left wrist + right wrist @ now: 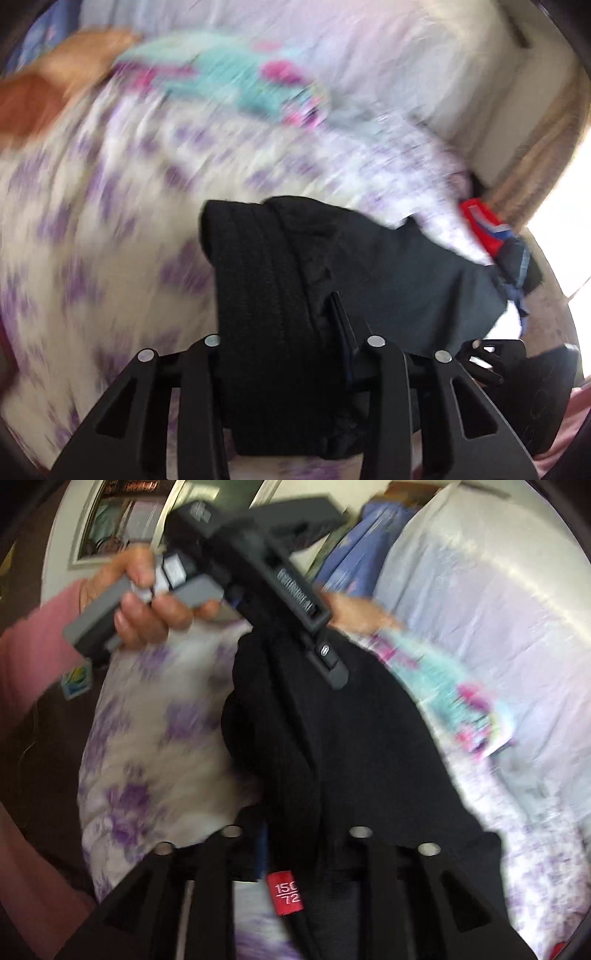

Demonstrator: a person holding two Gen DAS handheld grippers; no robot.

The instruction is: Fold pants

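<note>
Both pinched: left gripper (pixel 291 369) fingers clamped on black pants (pixel 258 295), right gripper (pixel 295 856) fingers likewise, above floral bed (pixel 92 221).

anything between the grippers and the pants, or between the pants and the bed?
Nothing between either gripper and the black pants: the left gripper and right gripper each have the fabric between their fingers. Below the pants lies bare floral bedsheet; the teal and pink garment lies further up the bed, clear.
</note>
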